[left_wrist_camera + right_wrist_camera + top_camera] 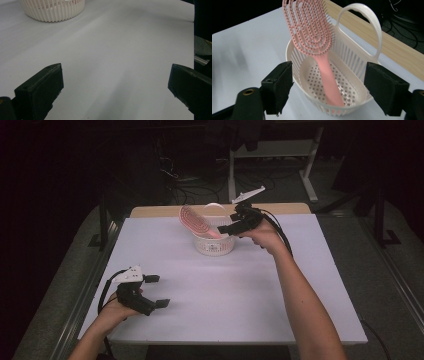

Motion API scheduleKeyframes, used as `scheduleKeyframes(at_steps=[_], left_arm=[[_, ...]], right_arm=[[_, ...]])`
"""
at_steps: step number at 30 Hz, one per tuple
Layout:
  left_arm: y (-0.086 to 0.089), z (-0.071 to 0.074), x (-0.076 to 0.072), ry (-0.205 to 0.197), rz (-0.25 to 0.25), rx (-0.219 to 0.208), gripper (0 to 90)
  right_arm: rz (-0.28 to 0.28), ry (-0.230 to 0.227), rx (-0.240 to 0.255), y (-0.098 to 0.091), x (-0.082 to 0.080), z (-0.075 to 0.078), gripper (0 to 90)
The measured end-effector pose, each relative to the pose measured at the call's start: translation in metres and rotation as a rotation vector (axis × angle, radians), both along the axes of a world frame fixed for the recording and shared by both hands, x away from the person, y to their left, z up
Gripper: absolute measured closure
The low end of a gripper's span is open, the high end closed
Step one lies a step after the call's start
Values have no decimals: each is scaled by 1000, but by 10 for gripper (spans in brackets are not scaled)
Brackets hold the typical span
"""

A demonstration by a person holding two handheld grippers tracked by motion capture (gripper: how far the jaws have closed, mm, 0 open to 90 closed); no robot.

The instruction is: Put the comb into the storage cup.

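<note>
- High view: your right tool hangs beside the white basket at the far middle of the counter, its jaws spread and pinching nothing. The pink hairbrush stands in the basket, handle end down on the floor of it, head leaning out over the rim to the left. Your left tool rests near the front left corner, well apart from the basket, jaws spread and empty.
- Left gripper view: the jaws stand wide over bare white counter, with the basket's ribbed wall far off at the top.
- Right gripper view: the jaws are apart on either side of the basket, touching neither it nor the hairbrush. The brush looks light, stiff plastic, probably a little slick; take it by the narrow handle, not the bristles. The basket seems light enough to tip or slide.
- Surface and room: the counter is smooth and matt white with a wooden strip along the far edge; the room behind is dark, with cables and a frame's legs on the floor.
</note>
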State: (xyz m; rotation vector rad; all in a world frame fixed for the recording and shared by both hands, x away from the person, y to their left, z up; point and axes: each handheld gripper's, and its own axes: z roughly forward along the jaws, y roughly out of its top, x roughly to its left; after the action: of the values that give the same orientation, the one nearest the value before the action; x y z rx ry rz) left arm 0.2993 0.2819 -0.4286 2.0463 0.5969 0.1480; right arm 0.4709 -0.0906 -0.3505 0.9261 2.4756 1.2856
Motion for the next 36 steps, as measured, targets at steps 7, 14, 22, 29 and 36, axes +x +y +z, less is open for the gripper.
scheduleKeyframes(at_steps=[7, 14, 22, 29, 36], left_arm=[[0, 0, 1, -2, -2, 3, 0], [1, 0, 1, -3, 1, 2, 0], [-1, -1, 2, -2, 1, 13, 0], [-2, -1, 3, 2, 3, 18, 0], [-1, -3, 6, 0, 6, 11, 0]], right_arm=[[-7, -2, -24, -8, -14, -3, 179], [-20, -24, -23, -15, -27, -3, 142], [-34, -25, -23, -25, -44, -7, 133], [-38, -13, -18, -34, -56, -14, 110], [-51, 1, -40, -42, -73, -29, 20]])
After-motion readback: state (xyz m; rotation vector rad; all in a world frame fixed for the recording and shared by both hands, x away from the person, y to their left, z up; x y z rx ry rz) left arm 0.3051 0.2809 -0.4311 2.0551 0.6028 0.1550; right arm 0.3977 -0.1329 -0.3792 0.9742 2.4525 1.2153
